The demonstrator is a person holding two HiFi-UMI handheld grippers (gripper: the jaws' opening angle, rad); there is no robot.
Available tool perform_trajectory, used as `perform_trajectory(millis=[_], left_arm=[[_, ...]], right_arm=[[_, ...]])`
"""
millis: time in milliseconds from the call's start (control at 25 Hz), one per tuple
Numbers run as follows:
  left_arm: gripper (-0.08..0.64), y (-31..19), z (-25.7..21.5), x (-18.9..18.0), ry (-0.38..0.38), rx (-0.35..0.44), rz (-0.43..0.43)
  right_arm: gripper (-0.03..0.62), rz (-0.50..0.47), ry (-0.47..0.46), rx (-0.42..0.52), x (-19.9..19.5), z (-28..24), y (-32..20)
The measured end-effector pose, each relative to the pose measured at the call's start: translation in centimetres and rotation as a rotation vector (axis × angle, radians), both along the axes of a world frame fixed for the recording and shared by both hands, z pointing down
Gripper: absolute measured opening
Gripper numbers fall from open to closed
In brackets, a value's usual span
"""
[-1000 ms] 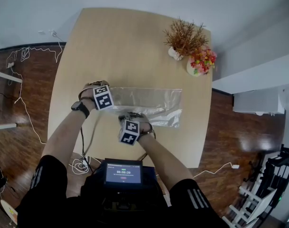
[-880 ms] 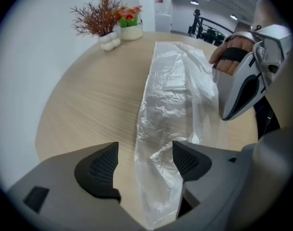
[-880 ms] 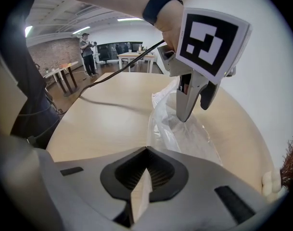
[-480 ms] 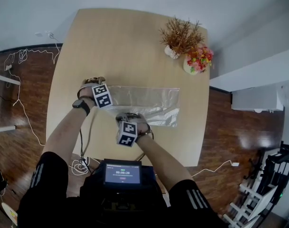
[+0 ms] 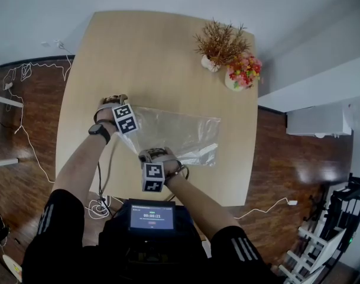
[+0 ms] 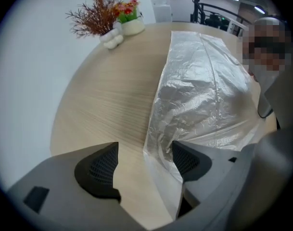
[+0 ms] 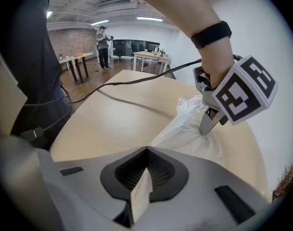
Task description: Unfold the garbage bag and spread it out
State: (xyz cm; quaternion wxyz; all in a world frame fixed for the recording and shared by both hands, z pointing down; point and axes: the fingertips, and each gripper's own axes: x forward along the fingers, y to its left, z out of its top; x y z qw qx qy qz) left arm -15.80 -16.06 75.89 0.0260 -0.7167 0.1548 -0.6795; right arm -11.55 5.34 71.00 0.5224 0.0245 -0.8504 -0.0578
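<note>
- The right tool (image 7: 145, 150) is clenched on a thin fold of the garbage bag (image 5: 180, 132). The left tool (image 6: 145, 150) is released, with the bag's edge running between its jaws, against the right-hand one.
- The bag lies crinkled and partly spread mid-table (image 5: 162, 58), reaching from the tools toward 3 o'clock.
- With only one firm grip, a pull may drag the whole bag instead of opening it, or tear the thin film.
- A dried plant (image 5: 221, 40) and a flower pot (image 5: 242, 73) stand at 1 o'clock, apart from the bag. A black cable (image 7: 136, 81) by the left tool could snag.
</note>
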Motion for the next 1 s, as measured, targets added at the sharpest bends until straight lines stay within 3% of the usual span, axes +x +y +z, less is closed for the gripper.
perform_trajectory(millis=[360,520,720,880,1000], left_arm=[[0.360,0.2,-0.6,0.2,-0.007,0.029,0.037],[0.360,0.7,-3.4,1.3,0.055,0.040,0.049],[0.357,2.1,-5.9,1.7,0.136,-0.022,-0.008],[0.358,3.7,-4.9,0.5,0.053,-0.020,0.060],[0.359,5.6,-4.5,-0.4,0.007,-0.025,0.114]], right_arm=[[0.025,0.002,0.041,0.004,0.5,2.0,0.0],[0.029,0.000,0.041,0.012,0.4,2.3,0.2],[0.062,0.011,0.045,-0.010,0.6,2.8,0.5],[0.094,0.009,0.052,-0.013,0.6,2.6,0.6],[0.109,0.070,0.011,-0.032,0.6,1.7,-0.1]])
